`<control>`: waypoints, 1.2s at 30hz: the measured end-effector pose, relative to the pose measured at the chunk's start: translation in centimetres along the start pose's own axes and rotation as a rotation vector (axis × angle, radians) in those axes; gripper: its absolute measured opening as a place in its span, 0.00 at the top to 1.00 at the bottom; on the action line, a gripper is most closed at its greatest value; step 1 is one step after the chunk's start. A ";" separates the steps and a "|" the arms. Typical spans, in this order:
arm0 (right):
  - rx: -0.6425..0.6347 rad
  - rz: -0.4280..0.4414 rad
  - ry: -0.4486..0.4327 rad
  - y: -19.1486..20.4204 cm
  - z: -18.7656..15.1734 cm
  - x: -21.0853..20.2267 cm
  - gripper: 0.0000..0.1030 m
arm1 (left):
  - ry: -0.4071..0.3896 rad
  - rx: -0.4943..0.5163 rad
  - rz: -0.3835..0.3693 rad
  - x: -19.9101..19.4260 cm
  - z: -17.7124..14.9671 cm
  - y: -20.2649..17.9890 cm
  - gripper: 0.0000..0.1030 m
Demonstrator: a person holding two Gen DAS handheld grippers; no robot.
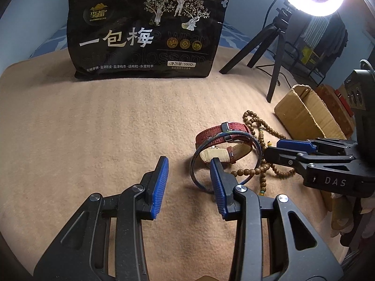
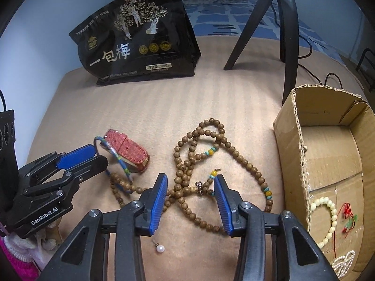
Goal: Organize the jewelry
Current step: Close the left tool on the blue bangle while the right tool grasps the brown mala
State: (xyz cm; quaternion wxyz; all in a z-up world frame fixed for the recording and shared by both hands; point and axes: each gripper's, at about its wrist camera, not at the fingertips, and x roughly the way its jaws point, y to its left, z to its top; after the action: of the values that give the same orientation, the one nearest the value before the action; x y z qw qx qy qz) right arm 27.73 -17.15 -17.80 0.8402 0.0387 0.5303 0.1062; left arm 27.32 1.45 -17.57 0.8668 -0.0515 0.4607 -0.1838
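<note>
My left gripper (image 1: 189, 164) is open; its right finger reaches through a thin blue bangle (image 1: 257, 145) that leans on a red woven watch strap (image 1: 212, 137). Both show in the right wrist view, bangle (image 2: 121, 164) and strap (image 2: 127, 147), with the left gripper (image 2: 93, 155) at them. My right gripper (image 2: 191, 180) is open, low over a long string of brown wooden beads (image 2: 236, 154), which also lies behind the bangle (image 1: 253, 121). A small pearl earring (image 2: 160, 248) lies below it. The right gripper (image 1: 279, 149) shows at the right.
A cardboard box (image 2: 290, 154) at the right holds a pale bead bracelet (image 2: 328, 217), a red cord charm (image 2: 349, 215) and a pearl piece (image 2: 344, 262). A black snack bag (image 1: 145, 30) and a ring-light tripod (image 1: 274, 65) stand at the back on the tan blanket.
</note>
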 end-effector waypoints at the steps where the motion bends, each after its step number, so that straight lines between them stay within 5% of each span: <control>1: -0.002 -0.002 0.003 0.0 0.0 0.3 0.58 | 0.001 0.003 -0.003 0.1 0.0 0.0 0.70; 6: 0.003 -0.013 0.014 -0.1 0.1 1.0 0.58 | 0.001 0.007 -0.013 0.7 0.0 -0.2 0.72; 14: 0.000 -0.029 0.012 0.0 0.4 1.5 0.58 | 0.009 0.012 -0.025 1.3 0.1 -0.5 0.92; 25: -0.060 -0.080 0.015 1.3 0.4 2.3 0.55 | 0.006 0.015 -0.028 0.9 0.1 -0.4 0.94; 32: -0.085 -0.092 -0.001 1.5 0.2 2.0 0.84 | 0.011 0.018 -0.036 0.7 0.0 -0.6 0.97; 36: -0.063 -0.065 -0.001 1.0 0.3 1.7 0.90 | 0.007 0.018 -0.038 0.2 -0.1 -0.8 0.98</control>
State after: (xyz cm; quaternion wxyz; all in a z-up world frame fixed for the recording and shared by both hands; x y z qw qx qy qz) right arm 28.60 -15.79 -19.01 0.8443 -0.0048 0.5273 0.0957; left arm 27.12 0.65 -17.59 0.8619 -0.0519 0.4610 -0.2046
